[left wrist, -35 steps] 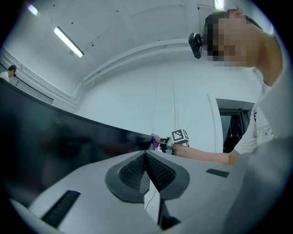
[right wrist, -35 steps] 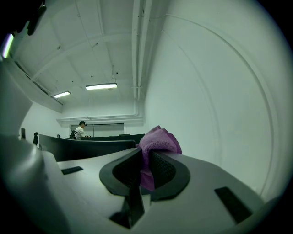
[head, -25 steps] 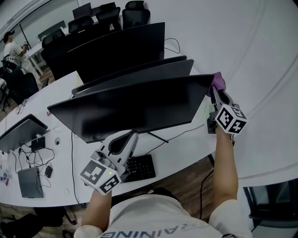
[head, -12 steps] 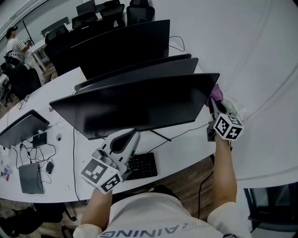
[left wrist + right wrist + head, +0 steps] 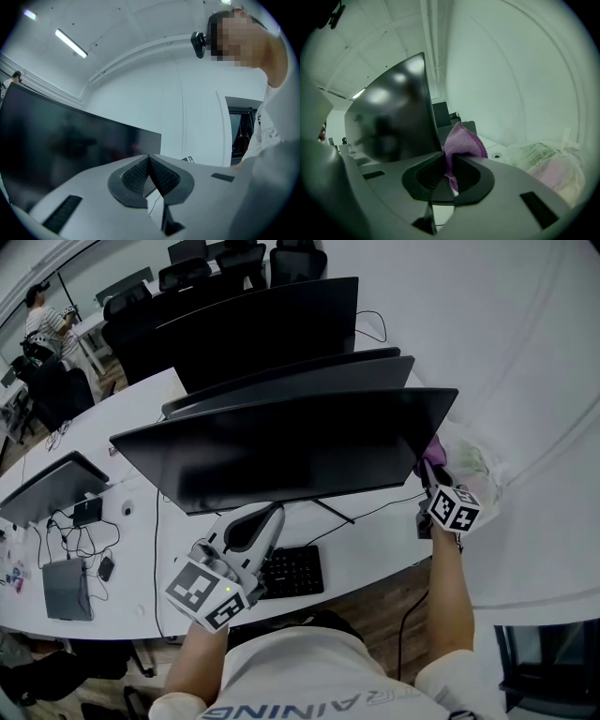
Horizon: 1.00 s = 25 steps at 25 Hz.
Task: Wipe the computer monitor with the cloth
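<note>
R gripper (image 5: 430,465) is pinching the purple cloth (image 5: 434,447), jaws tight on its fold, and sliding down the monitor (image 5: 281,451)'s rt edge. The cloth was at the top-rt corner a sec ago and is now nearing the bottom-rt. It's prob. touching the bezel, tho contact isn't clear. Edge pass is finishing; the screen face is likely still needing strokes. L gripper (image 5: 255,524) is staying by the keyboard (image 5: 292,571), jaws together, empty.

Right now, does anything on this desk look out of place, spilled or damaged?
Nothing looks spilled or damaged. Only a crumpled plastic bag lies on the desk just right of the monitor, near the purple cloth held by the right gripper.
</note>
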Available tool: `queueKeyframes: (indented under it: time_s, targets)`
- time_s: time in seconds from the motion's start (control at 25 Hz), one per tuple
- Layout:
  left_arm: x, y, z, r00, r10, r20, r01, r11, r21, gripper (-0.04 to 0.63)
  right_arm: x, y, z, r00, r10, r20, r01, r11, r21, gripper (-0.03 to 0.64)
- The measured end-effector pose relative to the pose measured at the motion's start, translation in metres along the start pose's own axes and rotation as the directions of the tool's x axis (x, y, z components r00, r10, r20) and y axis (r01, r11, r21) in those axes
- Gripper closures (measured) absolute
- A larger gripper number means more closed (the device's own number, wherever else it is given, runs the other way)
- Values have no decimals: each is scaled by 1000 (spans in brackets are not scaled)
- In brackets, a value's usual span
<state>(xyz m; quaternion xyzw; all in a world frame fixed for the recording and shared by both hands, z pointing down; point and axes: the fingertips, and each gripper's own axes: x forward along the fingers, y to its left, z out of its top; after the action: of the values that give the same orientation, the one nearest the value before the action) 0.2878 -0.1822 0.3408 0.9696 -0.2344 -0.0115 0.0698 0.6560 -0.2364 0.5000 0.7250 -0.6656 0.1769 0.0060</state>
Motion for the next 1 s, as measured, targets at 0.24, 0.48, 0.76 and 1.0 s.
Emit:
queueKeyframes:
  time_s: [0.24,0.48,0.76,1.0]
  targets:
    - [-6,2,-5,1000,21,-13,-21,1000,1,586,10,-14,-46,997,-13,-75,16,999,40,555]
    - [-11,5,-7,999,38,-26,-38,999,1,586,17,-22,-79,992,-17,-127,28,996,81,555]
    - [-20,7,-12,997,56,-43,-56,998,0,586,20,-34,-117,985,-33,-167,60,986,157,555]
    - [-30,11,-16,995,73,-61,-73,997,-5,586,20,-30,-144,978,-17,-210,58,980,192,555]
